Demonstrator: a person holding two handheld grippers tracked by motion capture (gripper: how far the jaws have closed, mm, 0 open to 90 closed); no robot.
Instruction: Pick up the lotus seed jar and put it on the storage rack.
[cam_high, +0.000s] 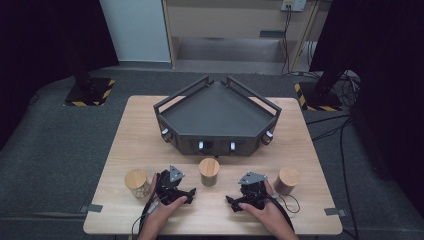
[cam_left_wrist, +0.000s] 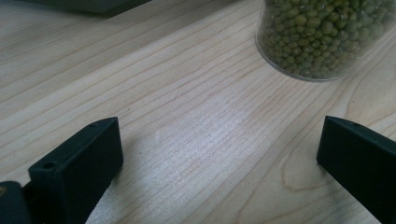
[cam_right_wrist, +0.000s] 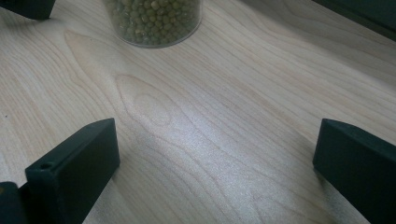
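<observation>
Wooden table (cam_high: 125, 145), both hands resting low, left tongs (cam_high: 176, 189) and right tongs (cam_high: 245, 196) agape.

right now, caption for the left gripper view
Open left gripper above bare wooden table, jar of green beans ahead.

The tabletop (cam_high: 125, 150) is pale wood with fine grain, the 3 jars have tan wooden lids, the middle jar (cam_high: 209, 172) holds olive-green beans, the tray (cam_high: 217, 112) is dark grey, and each hand-held gripper (cam_high: 175, 190) is black.
</observation>
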